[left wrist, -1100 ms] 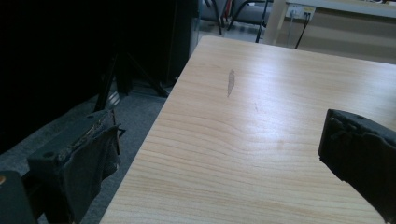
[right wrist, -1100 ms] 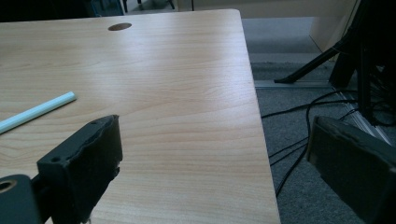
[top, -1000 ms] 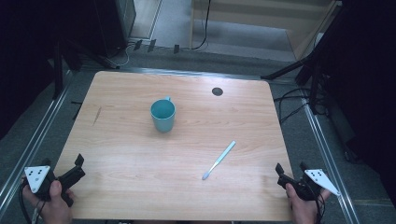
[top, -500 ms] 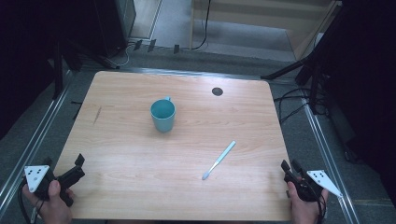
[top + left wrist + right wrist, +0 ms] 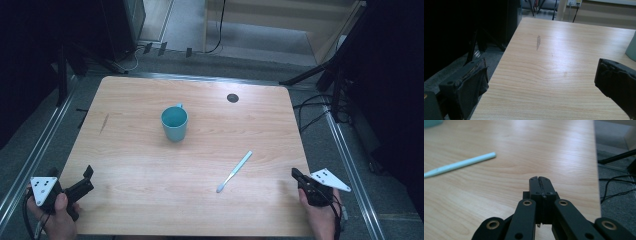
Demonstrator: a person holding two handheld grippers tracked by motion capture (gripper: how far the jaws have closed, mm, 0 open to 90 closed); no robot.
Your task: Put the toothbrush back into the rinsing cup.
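A teal cup [image 5: 174, 122] stands upright near the middle of the wooden table [image 5: 140, 165]; its edge shows at the right of the left gripper view as the cup [image 5: 632, 47]. A pale blue toothbrush-like stick [image 5: 234, 171] lies right of centre, also seen as the stick [image 5: 459, 165]. My left gripper [image 5: 86, 181] rests at the front left corner, jaws wide apart and empty, as the left gripper [image 5: 544, 85] view confirms. My right gripper [image 5: 297, 175] sits at the front right edge; its jaws have just been closing and now meet with nothing between them, right gripper [image 5: 540, 179].
A small dark round hole [image 5: 232, 98] marks the far right of the tabletop. A dark streak [image 5: 538, 42] marks the wood at the left. Metal rails [image 5: 35, 155] flank the table. Stands and cables [image 5: 320, 107] lie on the floor beyond the right edge.
The right gripper's jaws went from apart to closed on nothing, and that hand shifted slightly along the front right edge. The left hand, cup and stick stayed put.
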